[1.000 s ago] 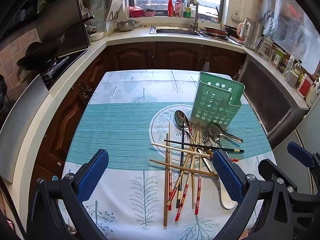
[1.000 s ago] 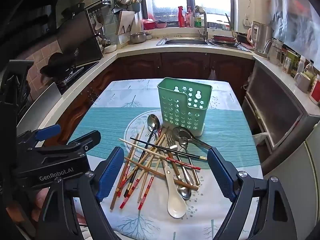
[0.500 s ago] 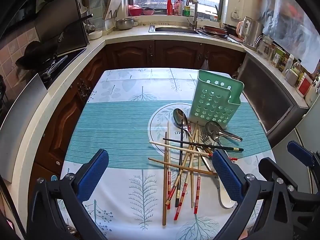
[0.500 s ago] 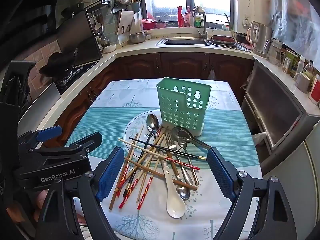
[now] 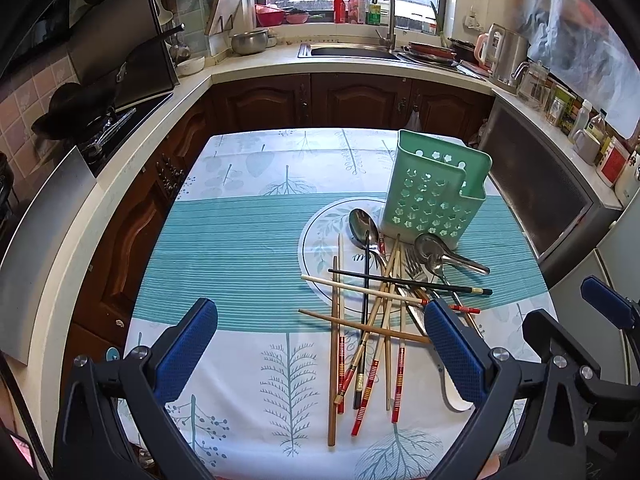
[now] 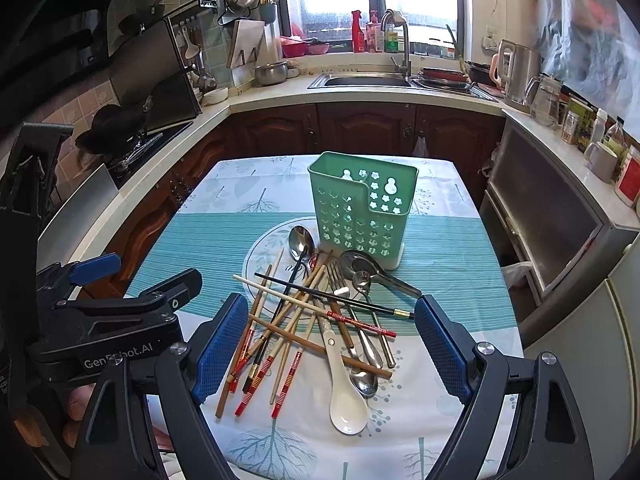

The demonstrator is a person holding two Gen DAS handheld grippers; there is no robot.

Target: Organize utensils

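Observation:
A green perforated utensil holder (image 5: 434, 190) (image 6: 362, 208) stands empty on the table. In front of it lies a heap of chopsticks (image 5: 372, 320) (image 6: 288, 320), metal spoons (image 5: 362, 226) (image 6: 301, 240), a fork (image 6: 336, 276) and a white ceramic spoon (image 6: 346, 392). My left gripper (image 5: 320, 352) is open and empty above the table's near edge, left of the heap. My right gripper (image 6: 328, 352) is open and empty, hovering over the near part of the heap. The left gripper also shows in the right wrist view (image 6: 120, 320).
The table carries a teal and white patterned cloth (image 5: 224, 252) with a round placemat (image 5: 320, 240) under the heap. Dark wooden cabinets and a counter with a sink (image 5: 352, 50) surround the table on three sides. A stove (image 5: 112, 120) is at the left.
Both grippers have drifted slightly forward and down toward the table; the heap and holder have not moved.

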